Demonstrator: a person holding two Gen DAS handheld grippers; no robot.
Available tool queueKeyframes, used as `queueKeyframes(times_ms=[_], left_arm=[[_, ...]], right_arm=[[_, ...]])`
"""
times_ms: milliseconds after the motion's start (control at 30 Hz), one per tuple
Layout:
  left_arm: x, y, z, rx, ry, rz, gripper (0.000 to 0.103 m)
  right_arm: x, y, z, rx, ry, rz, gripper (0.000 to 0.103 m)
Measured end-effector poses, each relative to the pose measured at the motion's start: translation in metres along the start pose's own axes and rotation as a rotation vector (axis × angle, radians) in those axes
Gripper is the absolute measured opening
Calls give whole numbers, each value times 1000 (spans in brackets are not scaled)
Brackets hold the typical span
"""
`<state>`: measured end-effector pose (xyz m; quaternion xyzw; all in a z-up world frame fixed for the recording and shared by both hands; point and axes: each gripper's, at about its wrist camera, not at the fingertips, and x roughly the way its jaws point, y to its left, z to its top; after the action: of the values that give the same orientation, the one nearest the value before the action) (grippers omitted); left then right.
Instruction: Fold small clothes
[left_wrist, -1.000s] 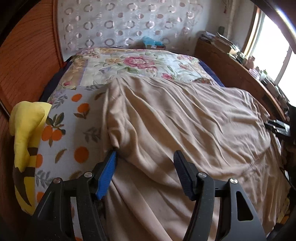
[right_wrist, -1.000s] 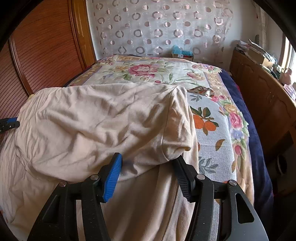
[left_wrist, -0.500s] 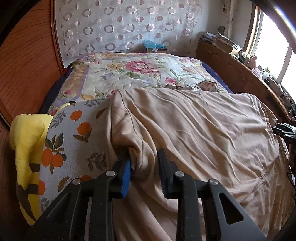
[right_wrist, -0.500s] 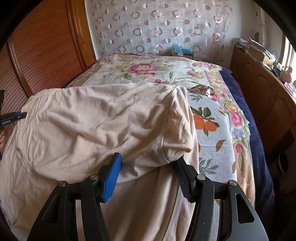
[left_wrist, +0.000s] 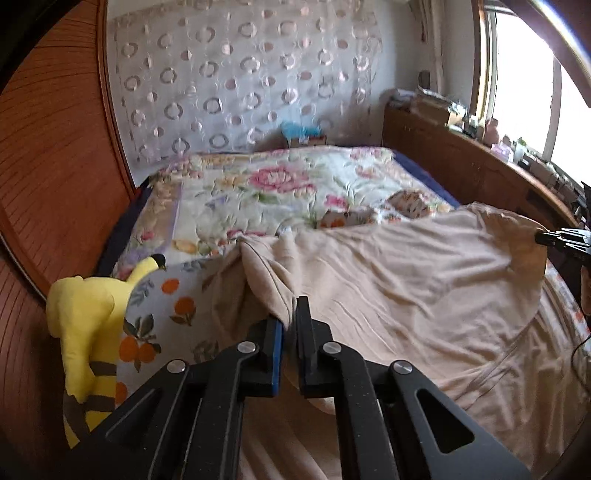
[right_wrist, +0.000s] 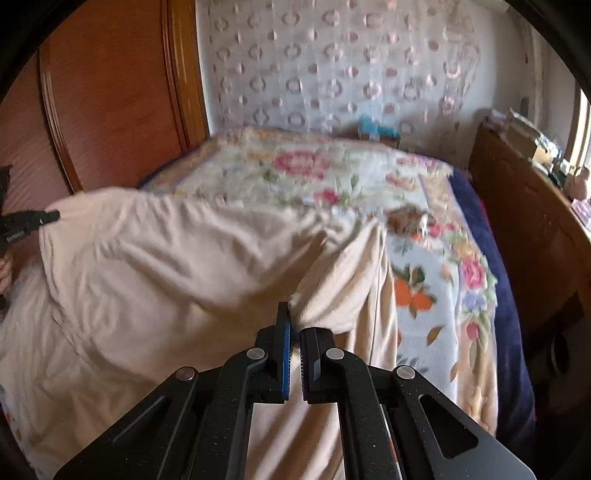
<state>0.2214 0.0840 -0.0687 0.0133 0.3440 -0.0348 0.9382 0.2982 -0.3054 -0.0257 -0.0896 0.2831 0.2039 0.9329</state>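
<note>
A beige garment (left_wrist: 406, 280) lies spread across the bed, folded over on itself. My left gripper (left_wrist: 290, 325) is shut on its left fold corner and holds that corner lifted. In the right wrist view the same garment (right_wrist: 166, 266) fills the left and middle. My right gripper (right_wrist: 293, 332) is shut on its right fold corner, lifted off the bed. The right gripper's tip shows at the right edge of the left wrist view (left_wrist: 561, 240); the left gripper's tip shows at the left edge of the right wrist view (right_wrist: 26, 223).
The bed has a floral quilt (left_wrist: 280, 184) and an orange-print cloth (right_wrist: 417, 295). A yellow plush toy (left_wrist: 85, 325) sits at the bed's left edge. A wooden wardrobe (right_wrist: 110, 103) stands on the left; a wooden cabinet (left_wrist: 461, 162) with clutter lines the right under the window.
Both grippers went from open to shut on the garment's fold corners, the left first. Both have lifted and pulled back, raising the folded edge off the bed.
</note>
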Motion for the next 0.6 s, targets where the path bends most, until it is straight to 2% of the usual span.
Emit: queueKeyframes(times_ms=[133,333,600], left_arm=[[-16,7,4,-36,-33,-13,7],[-48,9,2,-61,-96,-33,7],[-89,9,-19,-67,-130,-39,7]], right_arm=[[-33,-2,4,20,-88,-4,4],[-77,3,-8,19,-155,-3,4],[-118,15,-48,26,-178,12,4]])
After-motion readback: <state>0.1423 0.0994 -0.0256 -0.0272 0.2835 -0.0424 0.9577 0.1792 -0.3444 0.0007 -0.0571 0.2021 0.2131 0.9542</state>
